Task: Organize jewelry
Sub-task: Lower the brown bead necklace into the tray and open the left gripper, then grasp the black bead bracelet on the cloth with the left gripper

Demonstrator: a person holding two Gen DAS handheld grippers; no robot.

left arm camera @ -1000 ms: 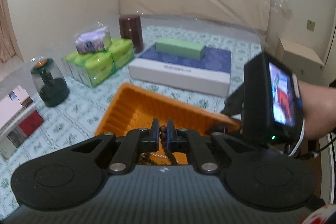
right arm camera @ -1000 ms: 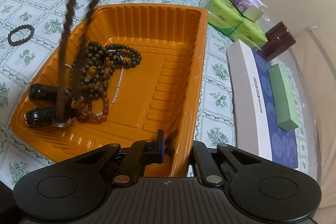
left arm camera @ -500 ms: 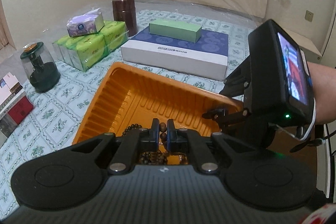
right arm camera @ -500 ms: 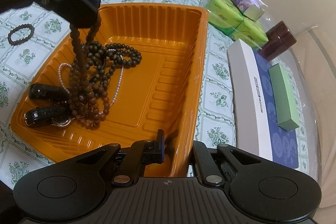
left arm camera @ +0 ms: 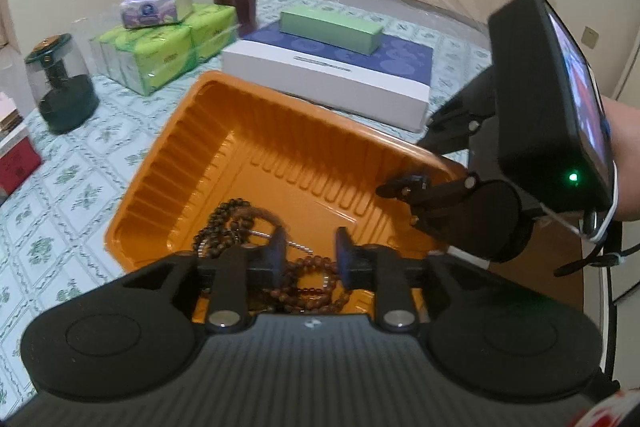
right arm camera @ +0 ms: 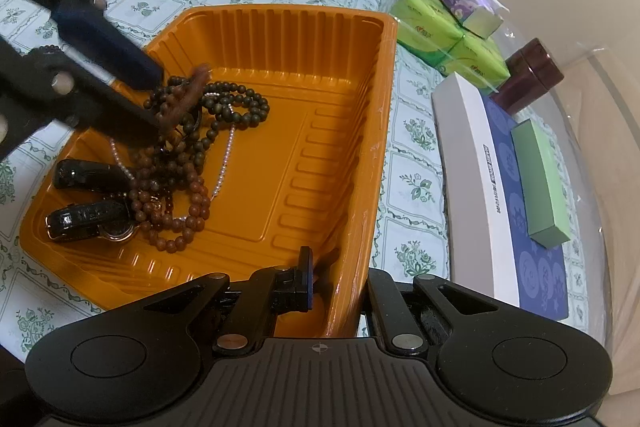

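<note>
- where the left gripper hangs low over the orange tray, its jaws have just been opening and stand apart, and the brown bead strand is seen between and below them, pressed by neither pad.
- in the right wrist view one end of that strand is blurred just beside the left fingertips, while the rest is heaped on the tray floor.
- the right gripper is clamped on the tray's near wall, with one finger inside and one outside.
- the heap is made of round wooden beads, dark and reddish, tangled with a thin pearl chain; two glossy black oblong pieces are laid at its side.
- the tray is of thin moulded plastic, rectangular, with ribbed walls and a stepped floor.
- a floral tablecloth is spread under the tray.
</note>
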